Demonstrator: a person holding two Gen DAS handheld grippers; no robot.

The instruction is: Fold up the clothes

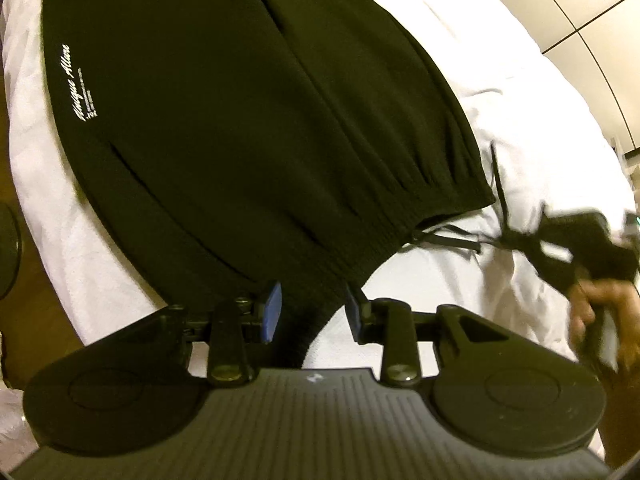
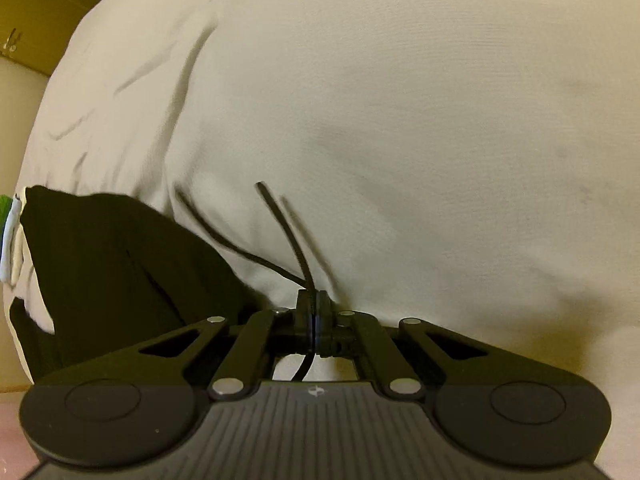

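Pants (image 1: 240,120) lay limp on bed (image 2: 400,100); left claw (image 1: 312,314) pinched the waistband, right claw (image 2: 316,316) clamped the drawstring (image 2: 288,232).

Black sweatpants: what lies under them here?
The black sweatpants lie on a white bed sheet, which shows around them on both sides. The sheet directly beneath is covered by the fabric, so anything else under there cannot be seen.

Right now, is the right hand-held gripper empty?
No, the right hand-held gripper is shut on the black drawstring of the trousers.
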